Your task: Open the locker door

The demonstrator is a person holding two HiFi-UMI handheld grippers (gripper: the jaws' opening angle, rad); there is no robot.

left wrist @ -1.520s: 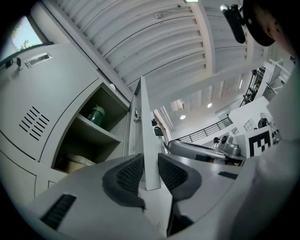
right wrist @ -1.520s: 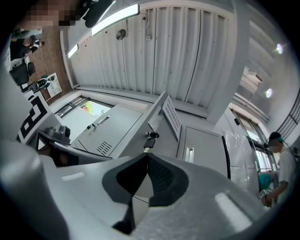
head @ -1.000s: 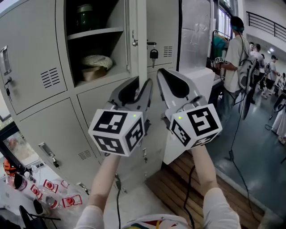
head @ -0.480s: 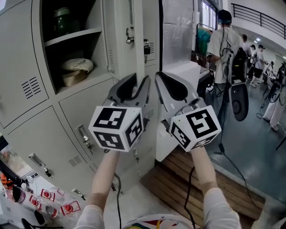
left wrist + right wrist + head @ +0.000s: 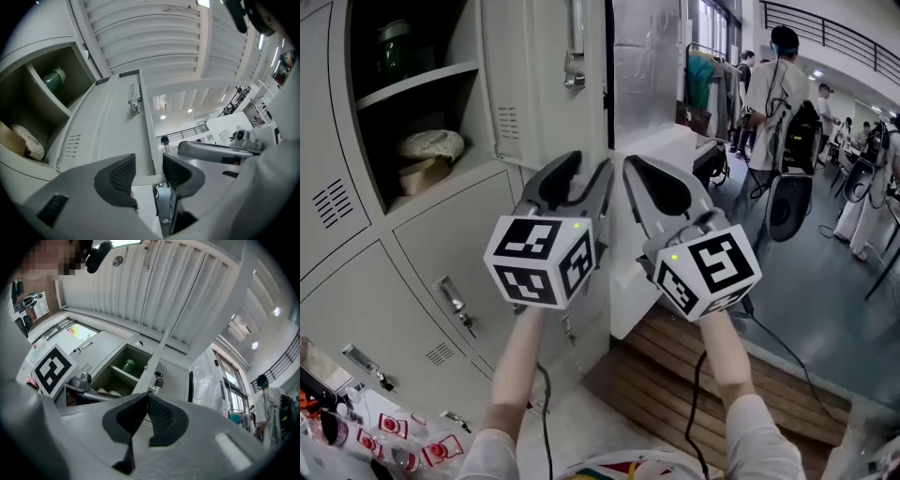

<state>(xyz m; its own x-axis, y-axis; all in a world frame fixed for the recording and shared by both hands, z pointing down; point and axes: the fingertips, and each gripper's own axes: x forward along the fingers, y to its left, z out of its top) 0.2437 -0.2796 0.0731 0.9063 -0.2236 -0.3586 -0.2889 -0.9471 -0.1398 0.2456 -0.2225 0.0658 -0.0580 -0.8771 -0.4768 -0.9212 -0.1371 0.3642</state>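
The grey locker door [image 5: 539, 84] stands swung open, its inner face and latch handle [image 5: 574, 56] showing. The open compartment [image 5: 403, 103] holds a green jar [image 5: 392, 47] and a pale bowl-like thing [image 5: 429, 148]. My left gripper [image 5: 584, 169] is just below the door's free edge. Its jaws have just been opening. In the left gripper view the door [image 5: 117, 126] has its lower corner in the gap of the left gripper [image 5: 149, 164], and neither pad presses on it. My right gripper [image 5: 633, 169] is beside the left one, shut on nothing. The right gripper [image 5: 146, 401] points up at the open locker [image 5: 117, 373].
Closed lower locker doors [image 5: 450, 300] with handles fill the left. A plastic-wrapped white cabinet [image 5: 647, 66] stands right of the lockers above a wooden platform [image 5: 675, 366]. People [image 5: 773, 84] stand at the far right. Small red-and-white items [image 5: 394, 441] lie on the floor at bottom left.
The door has swung wider, so its inner face now shows. Both grippers have shifted right along the lockers, staying side by side.
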